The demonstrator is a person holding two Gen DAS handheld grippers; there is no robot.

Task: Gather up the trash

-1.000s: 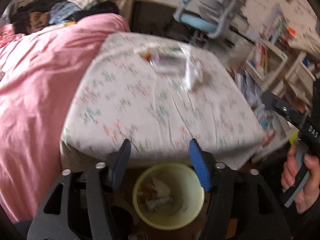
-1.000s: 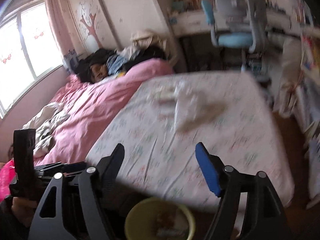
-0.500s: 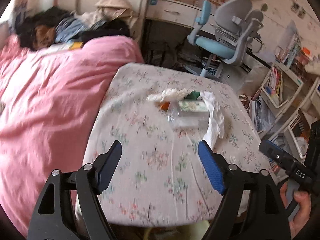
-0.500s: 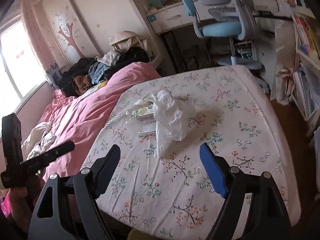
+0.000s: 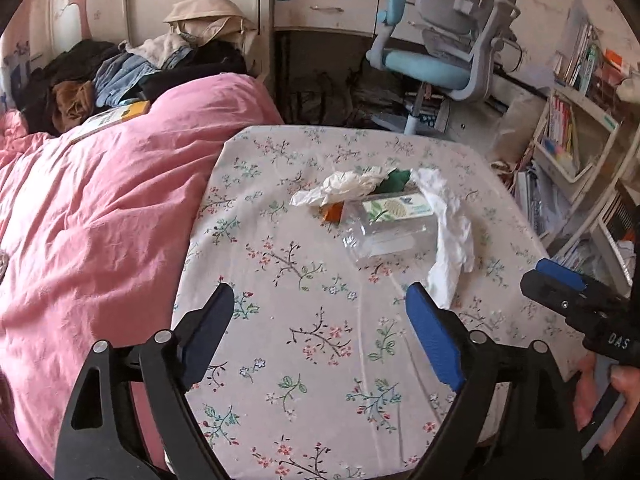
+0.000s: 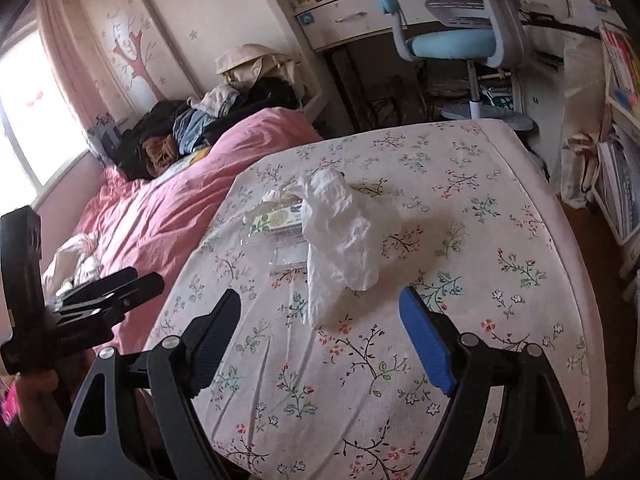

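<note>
A pile of trash lies mid-way up the floral sheet [image 5: 304, 344]. It holds a crumpled white tissue [image 5: 448, 236], a clear plastic bottle with a green-and-white label [image 5: 388, 228], a second crumpled tissue [image 5: 348, 186], a green scrap [image 5: 396, 179] and an orange scrap [image 5: 332, 212]. The right wrist view shows the white tissue [image 6: 340, 232] draped over the bottle [image 6: 280, 220]. My left gripper [image 5: 318, 332] is open and empty, short of the pile. My right gripper [image 6: 320, 320] is open and empty, just before the tissue. The right gripper also shows at the left wrist view's right edge [image 5: 576, 300].
A pink duvet [image 5: 100, 216] covers the bed's left half, with heaped clothes [image 5: 132, 72] behind it. A blue-and-grey desk chair [image 5: 440, 52] and a desk [image 5: 324, 8] stand beyond the bed. Bookshelves [image 5: 568, 132] line the right side.
Both grippers rose from low at the bed's foot and moved forward over the sheet toward the pile. The yellow bin seen below them earlier has dropped out of view.
</note>
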